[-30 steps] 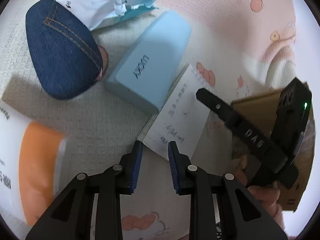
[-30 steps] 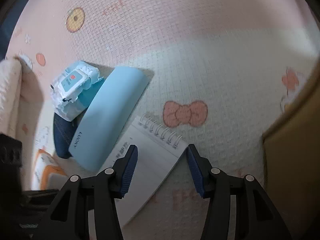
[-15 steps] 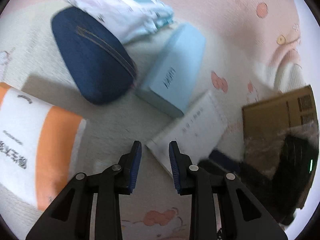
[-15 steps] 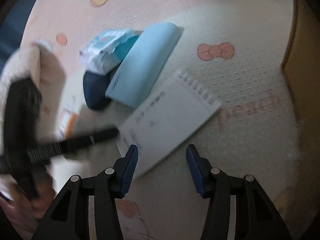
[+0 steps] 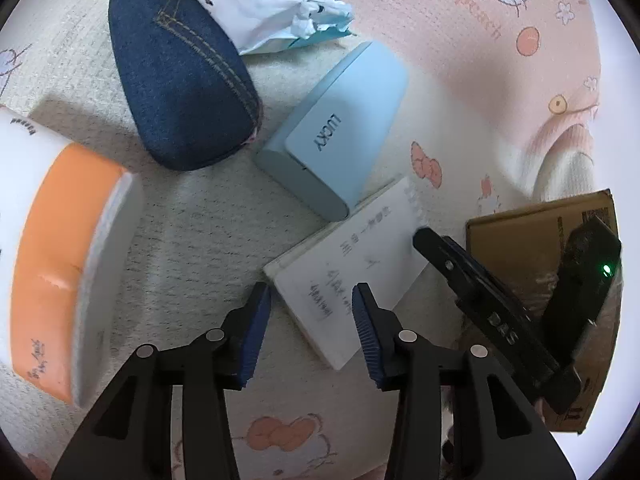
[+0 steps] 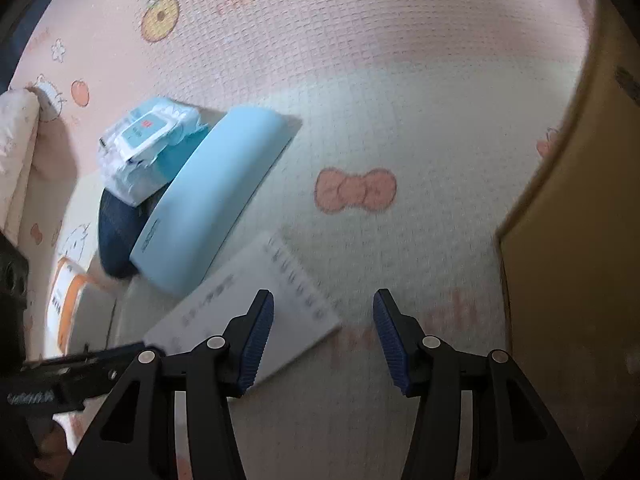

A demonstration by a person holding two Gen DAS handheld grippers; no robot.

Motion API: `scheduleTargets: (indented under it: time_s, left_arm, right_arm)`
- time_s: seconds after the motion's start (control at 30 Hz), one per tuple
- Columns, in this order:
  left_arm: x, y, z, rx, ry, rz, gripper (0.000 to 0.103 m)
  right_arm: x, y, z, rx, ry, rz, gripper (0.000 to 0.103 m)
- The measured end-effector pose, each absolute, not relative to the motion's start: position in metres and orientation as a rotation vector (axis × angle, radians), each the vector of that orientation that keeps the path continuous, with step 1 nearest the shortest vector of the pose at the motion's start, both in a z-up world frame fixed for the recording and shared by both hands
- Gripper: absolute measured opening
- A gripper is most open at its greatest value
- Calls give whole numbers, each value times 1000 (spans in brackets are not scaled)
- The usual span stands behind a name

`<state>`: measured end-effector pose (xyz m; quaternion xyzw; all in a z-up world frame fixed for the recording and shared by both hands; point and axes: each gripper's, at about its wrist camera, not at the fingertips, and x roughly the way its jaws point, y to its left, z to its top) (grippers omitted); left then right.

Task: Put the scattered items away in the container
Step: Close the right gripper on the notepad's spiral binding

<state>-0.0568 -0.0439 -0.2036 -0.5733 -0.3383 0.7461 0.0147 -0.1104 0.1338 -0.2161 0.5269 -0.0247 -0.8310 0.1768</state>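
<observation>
A white spiral notepad lies flat on the play mat. My left gripper hangs over its near corner; its jaws are opening and the pads do not press on the pad. My right gripper stands open beside the notepad's spiral edge, nothing between its fingers; in the left wrist view it reaches in from the right. A light blue case, a denim pouch, a wipes pack and an orange-and-white pack lie nearby. The cardboard box stands to the right.
The pink and cream cartoon-print mat covers the floor. A cream cushion edge lies at far left in the right wrist view. A hand shows under the right gripper's body.
My left gripper's jaws have spread wider over the notepad's corner. The right gripper swung away and came back beside the notepad's spiral edge.
</observation>
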Motion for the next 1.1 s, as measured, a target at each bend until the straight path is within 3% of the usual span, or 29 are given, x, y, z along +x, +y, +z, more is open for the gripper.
scheduleTargets:
  time_s: [0.1,0.17,0.23,0.43,0.6,0.73,1.1]
  left_arm:
    - [-58,-41,-202,-1789,-1005,2336,46]
    - [-59,-42,-201,-1786,-985,2344,44]
    - [-63,-44,-201,-1809,-910,2372,35]
    - [-80,-61,-198,-1771,-746,2362,34]
    - [-82,-58,-196,-1762,-675,2390,35]
    - [-71,-62,-197,-1775,-767,2349,42]
    - [-60,-49,-202,-1789,-745,2324,43]
  right_arm:
    - [-115,132,-218,1472,-79,-2327,49]
    - [-111,128,-217,1474,-77,-2273,42]
    - [-102,122,-216,1498,-2,-2279,42]
    - [-61,127,-217,1593,-77,-2154,42]
    - [-48,115,-215,1584,33,-2159,42]
    - [-57,129,-215,1586,-95,-2177,42]
    - [-76,149,-229,1538,-400,-2058,44]
